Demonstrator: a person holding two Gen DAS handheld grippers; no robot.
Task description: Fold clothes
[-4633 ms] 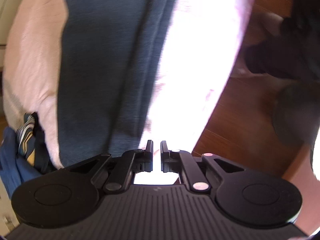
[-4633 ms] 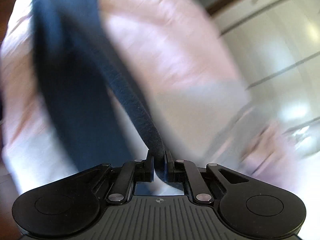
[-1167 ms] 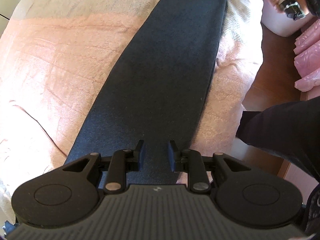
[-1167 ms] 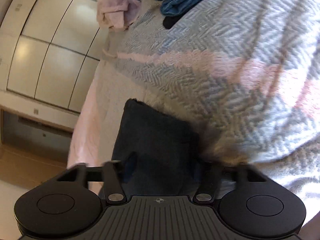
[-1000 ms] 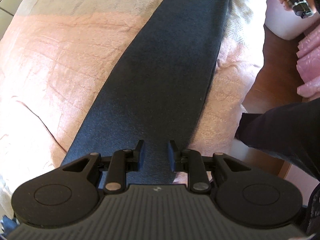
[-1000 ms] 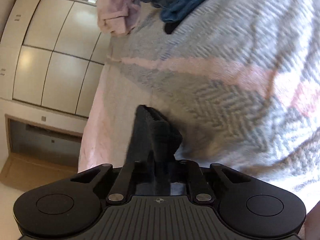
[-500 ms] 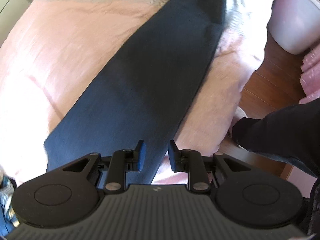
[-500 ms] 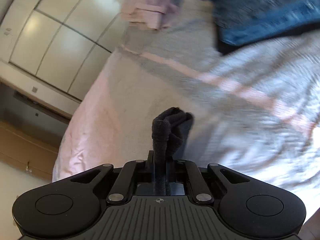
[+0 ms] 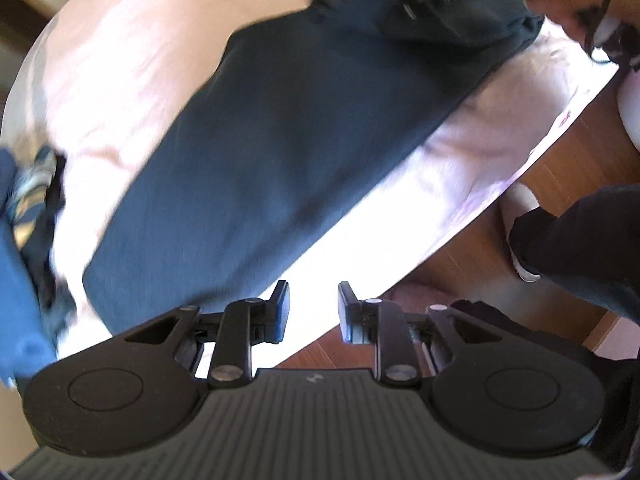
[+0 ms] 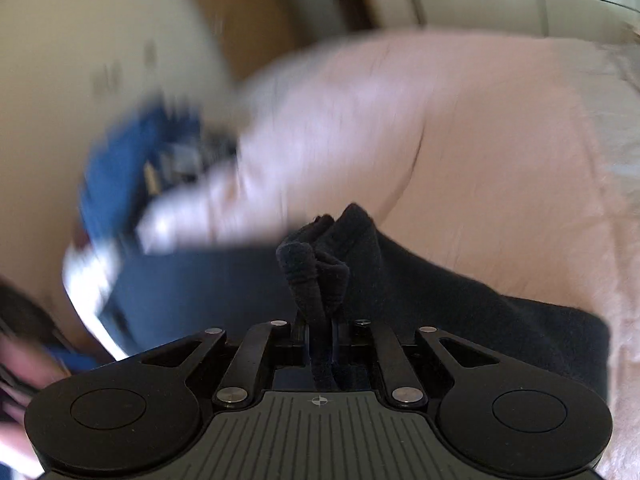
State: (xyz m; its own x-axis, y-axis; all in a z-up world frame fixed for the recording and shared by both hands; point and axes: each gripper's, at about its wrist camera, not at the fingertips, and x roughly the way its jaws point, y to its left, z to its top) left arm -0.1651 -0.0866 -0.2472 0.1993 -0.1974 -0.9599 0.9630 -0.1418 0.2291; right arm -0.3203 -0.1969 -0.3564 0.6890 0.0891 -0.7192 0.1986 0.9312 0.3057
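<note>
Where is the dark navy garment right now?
The dark navy garment lies diagonally across the pink bedspread in the left wrist view, with blue clothes by its lower left end; the right gripper pinches its other end.

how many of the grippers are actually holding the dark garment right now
1. The right gripper is clamped on a bunched end of the dark garment. The left gripper is open, nothing between its fingers.

Bright daylight, blown-out glare on the bedspread [image 9: 360,240], heavy motion blur, fisheye-bent edges.
</note>
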